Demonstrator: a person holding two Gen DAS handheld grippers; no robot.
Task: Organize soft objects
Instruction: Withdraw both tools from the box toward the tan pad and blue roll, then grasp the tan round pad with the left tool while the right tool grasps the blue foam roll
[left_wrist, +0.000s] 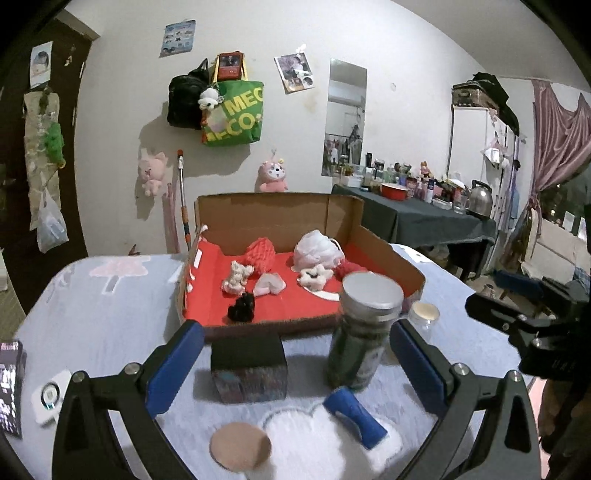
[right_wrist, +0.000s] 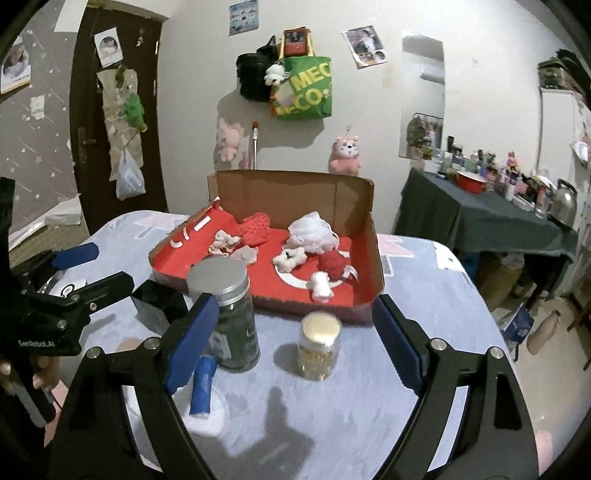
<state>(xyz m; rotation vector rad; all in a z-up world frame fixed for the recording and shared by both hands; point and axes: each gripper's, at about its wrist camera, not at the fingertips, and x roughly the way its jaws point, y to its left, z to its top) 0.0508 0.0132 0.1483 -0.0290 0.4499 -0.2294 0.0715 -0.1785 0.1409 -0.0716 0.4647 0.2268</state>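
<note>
1. Soft objects lie inside a cardboard box (left_wrist: 280, 218) with a red lining, which sits on the table (left_wrist: 110, 325) straight ahead of both tongs, beyond their tips
2. Left tongs (left_wrist: 295, 365) are spread wide with nothing pinched; between their blue pads (left_wrist: 173, 365) stand a dark cube-shaped box (left_wrist: 249, 369) toward the left pad and a tall green jar (left_wrist: 360, 332) with a silver lid toward the right pad, touching neither pad
3. A round tan pad (left_wrist: 240, 446) and a blue roll (left_wrist: 354, 417) lie on a white cloud print nearer the left tongs than the jar
4. Right tongs (right_wrist: 295, 343) are also spread, empty; a small glass jar (right_wrist: 319, 345) with a gold lid stands between the fingers, apart from both
5. In the box, going left to right ahead of the left tongs: a cream fuzzy piece (left_wrist: 236, 280), a black fuzzy piece (left_wrist: 242, 308), a red knit item (left_wrist: 260, 253), a pale pink piece (left_wrist: 271, 286), a white mesh puff (left_wrist: 317, 251), a cream-and-black piece (left_wrist: 314, 277)
6. The table has a pale blue printed cover; behind it a white wall holds a green tote bag (left_wrist: 236, 110), plush toys and a mirror (left_wrist: 345, 118); to the right of both tongs stands a cluttered side table (left_wrist: 424, 218) in dark cloth
</note>
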